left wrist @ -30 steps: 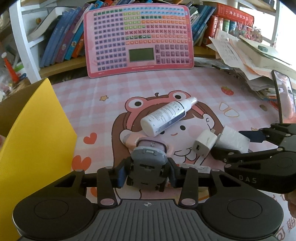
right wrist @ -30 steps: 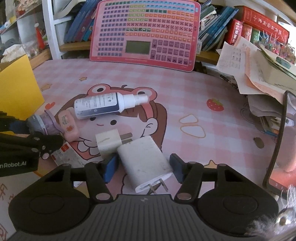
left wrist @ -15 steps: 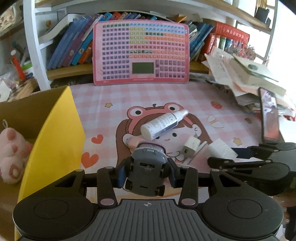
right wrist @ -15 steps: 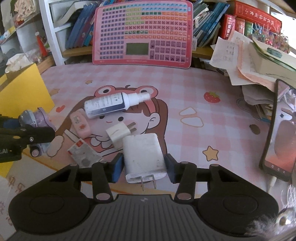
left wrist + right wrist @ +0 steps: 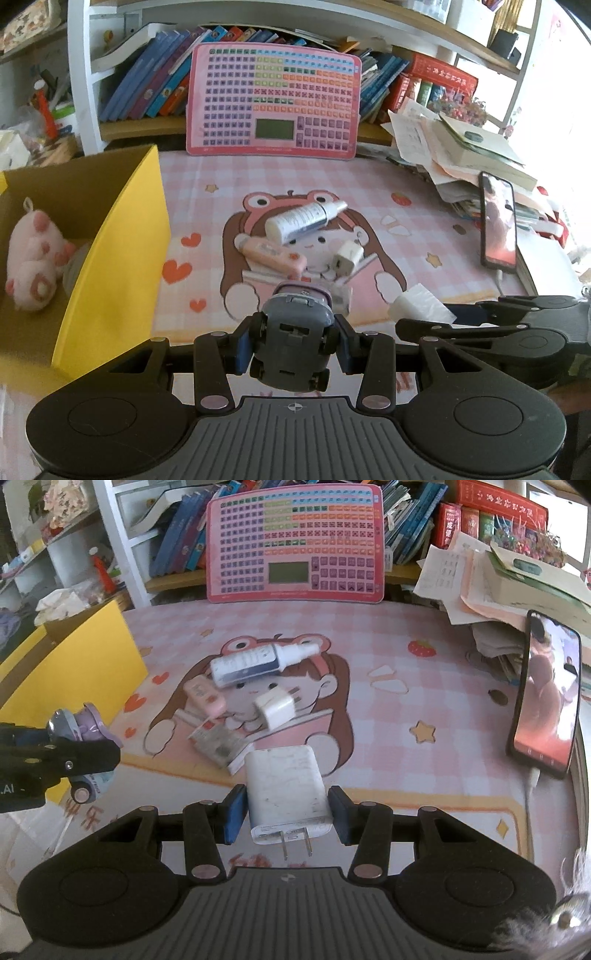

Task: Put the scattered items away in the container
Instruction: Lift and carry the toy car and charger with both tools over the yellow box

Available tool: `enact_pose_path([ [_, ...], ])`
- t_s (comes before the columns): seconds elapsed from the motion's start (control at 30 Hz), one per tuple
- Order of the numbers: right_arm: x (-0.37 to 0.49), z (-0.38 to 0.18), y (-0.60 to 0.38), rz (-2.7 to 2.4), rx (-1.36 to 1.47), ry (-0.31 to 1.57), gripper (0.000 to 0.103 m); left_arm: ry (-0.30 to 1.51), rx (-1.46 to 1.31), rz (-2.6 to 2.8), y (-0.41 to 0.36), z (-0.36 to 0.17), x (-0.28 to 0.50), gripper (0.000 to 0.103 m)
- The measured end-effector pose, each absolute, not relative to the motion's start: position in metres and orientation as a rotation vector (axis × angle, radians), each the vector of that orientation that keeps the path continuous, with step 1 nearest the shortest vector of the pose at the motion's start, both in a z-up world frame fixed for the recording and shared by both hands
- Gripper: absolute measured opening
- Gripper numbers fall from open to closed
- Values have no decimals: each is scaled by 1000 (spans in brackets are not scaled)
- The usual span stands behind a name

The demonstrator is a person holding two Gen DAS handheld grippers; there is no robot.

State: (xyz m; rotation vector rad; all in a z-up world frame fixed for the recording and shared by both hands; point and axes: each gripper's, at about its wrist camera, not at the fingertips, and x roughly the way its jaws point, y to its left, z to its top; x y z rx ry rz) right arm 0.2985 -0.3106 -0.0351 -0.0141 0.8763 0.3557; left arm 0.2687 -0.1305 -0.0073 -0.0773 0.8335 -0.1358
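A pink checked cartoon mat (image 5: 369, 177) covers the bench, with bookshelves (image 5: 155, 92) behind. The left tool (image 5: 291, 341) clenches a grey and lilac plastic toy car (image 5: 291, 332); the yellow cardboard box (image 5: 114, 251) lies at its ten o'clock. The right tool (image 5: 284, 808) clenches a scuffed white charger (image 5: 286, 786), prongs toward the camera. At twelve o'clock lie a spray bottle (image 5: 255, 661) and a small plug (image 5: 275, 709).

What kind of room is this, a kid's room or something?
Probably a child's study corner at home: a cartoon-girl desk mat, shelves of children's books, a pink learning tablet propped upright, and a plush pig in the yellow box.
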Motion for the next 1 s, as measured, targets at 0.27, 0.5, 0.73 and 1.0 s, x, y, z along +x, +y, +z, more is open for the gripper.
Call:
enact_pose_path([
  [0.27, 266, -29, -297, 372, -42, 876, 45, 824, -64, -174, -124, -4, 239, 42],
  [0.5, 237, -24, -277, 367, -74, 872, 45, 806, -60, -219, -105, 0, 216, 42],
  [0.73, 206, -20, -254, 312, -67, 878, 45, 801, -91, -259, -75, 0, 186, 42],
  [1.0, 158, -16, -214, 288, -65, 875, 45, 816, -123, -286, -27, 1, 148, 42],
])
